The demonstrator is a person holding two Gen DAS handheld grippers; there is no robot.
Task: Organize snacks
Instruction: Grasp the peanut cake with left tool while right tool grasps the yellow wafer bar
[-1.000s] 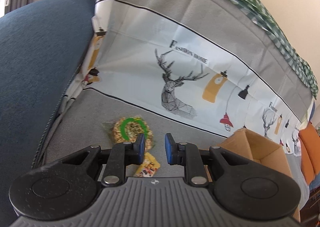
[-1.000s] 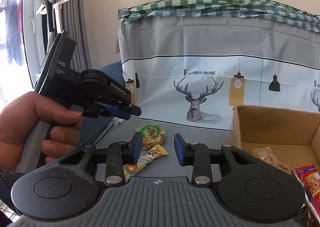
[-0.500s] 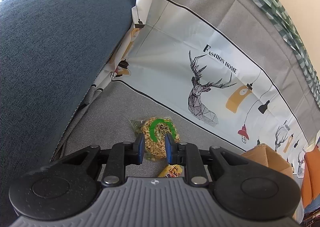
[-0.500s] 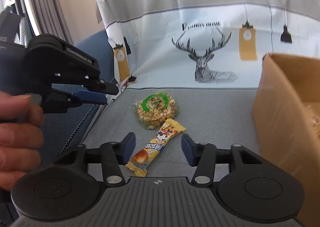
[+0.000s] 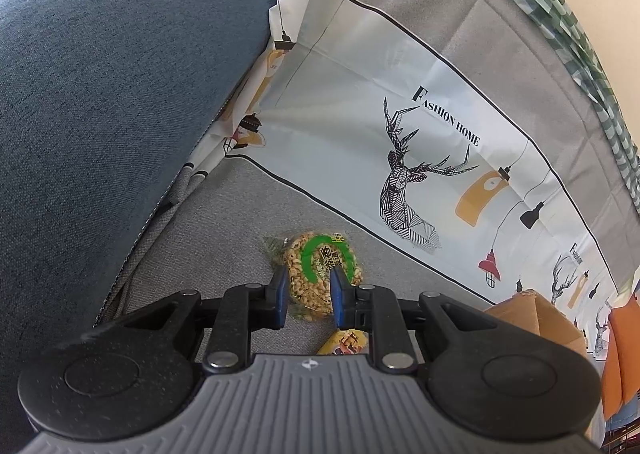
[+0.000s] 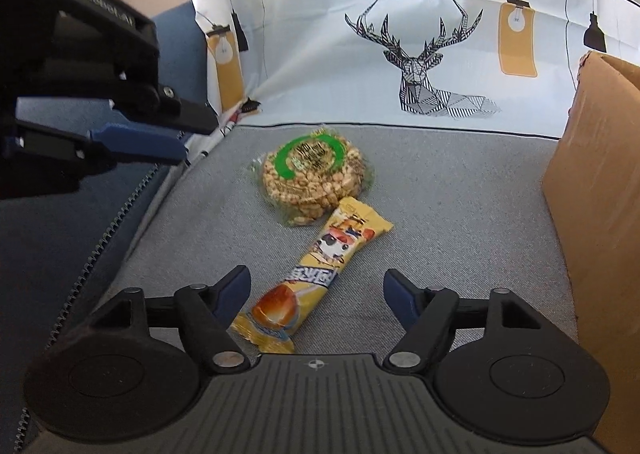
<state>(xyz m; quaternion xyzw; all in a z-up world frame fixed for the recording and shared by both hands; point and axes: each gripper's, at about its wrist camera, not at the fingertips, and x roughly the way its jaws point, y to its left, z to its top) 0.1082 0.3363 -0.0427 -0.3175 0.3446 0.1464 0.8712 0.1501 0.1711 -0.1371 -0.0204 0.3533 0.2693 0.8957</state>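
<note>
A round clear pack of peanut brittle with a green ring label (image 6: 312,178) lies on the grey seat cover (image 6: 460,222). A yellow snack bar (image 6: 320,274) lies against its near edge, pointing toward me. My right gripper (image 6: 315,280) hangs low over the bar's near half. Its jaws are opening, with the bar between them and neither pad touching it. My left gripper (image 6: 188,138) hovers in the air to the left of the brittle. In the left wrist view that gripper (image 5: 308,290) shows a narrow gap with nothing in it, and the brittle (image 5: 320,270) lies beneath.
A cardboard box (image 6: 592,182) stands on the seat at the right, its wall close to my right gripper. A blue sofa arm (image 5: 100,94) rises on the left. The deer-print cover (image 6: 400,54) drapes the backrest behind the snacks. An orange cushion (image 5: 620,354) lies far right.
My right gripper came down and forward over the yellow bar, and its jaws widened. My left gripper rolled a little and now frames the peanut brittle, its gap unchanged.
</note>
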